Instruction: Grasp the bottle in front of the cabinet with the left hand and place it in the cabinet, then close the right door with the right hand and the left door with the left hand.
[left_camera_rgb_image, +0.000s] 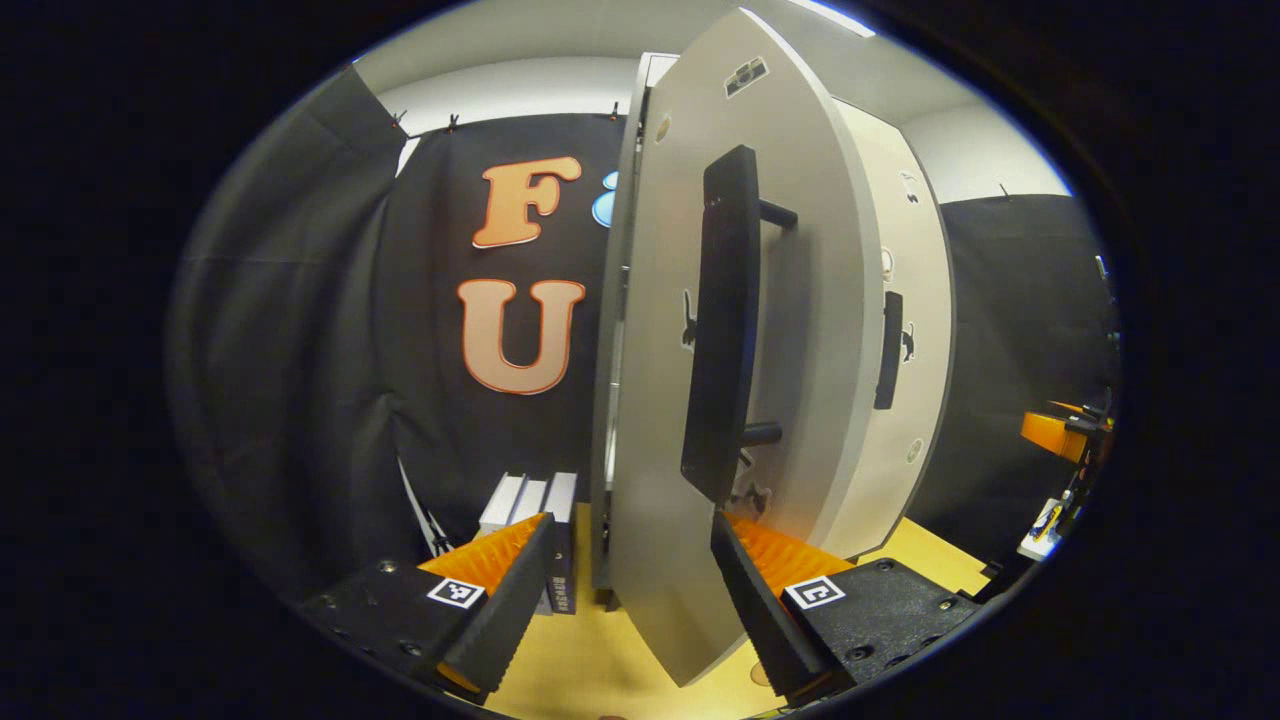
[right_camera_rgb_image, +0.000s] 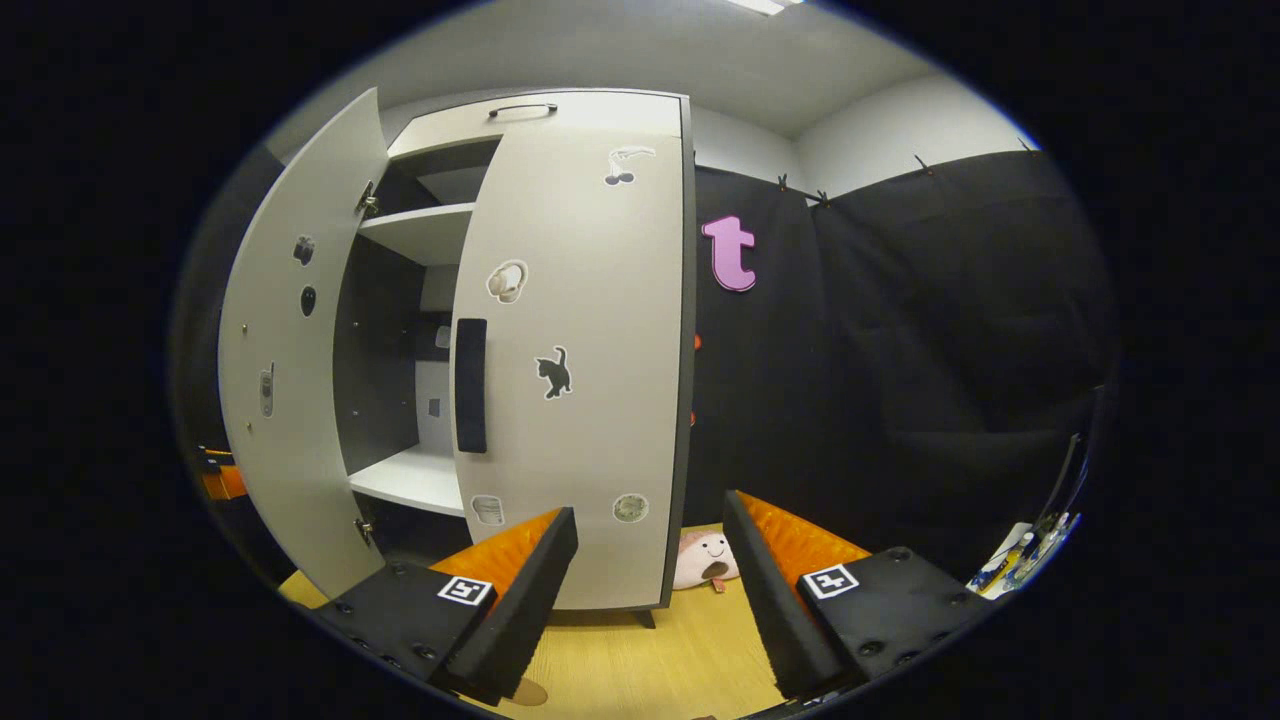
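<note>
Left door (left_camera_rgb_image: 660, 400) stood ajar, its edge between the left tool's (left_camera_rgb_image: 625, 590) spread fingers, handle (left_camera_rgb_image: 722, 320) just above and ahead. Nothing gripped. Right door (right_camera_rgb_image: 575, 360) looked shut; right tool (right_camera_rgb_image: 650, 590) sat open, idle before it. Bottle not visible, presumably inside cabinet (right_camera_rgb_image: 420, 230). Best to push flat below the handle until flush.

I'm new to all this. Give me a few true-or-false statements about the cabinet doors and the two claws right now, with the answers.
1. The right door is closed. True.
2. The left door is closed too. False: it stands open, with shelves visible behind it.
3. The left claw is open around the left door's lower edge. True.
4. The right claw grips the right door's handle. False: it is open, holding nothing.
5. A cat sticker sits on the right door. True.
</note>
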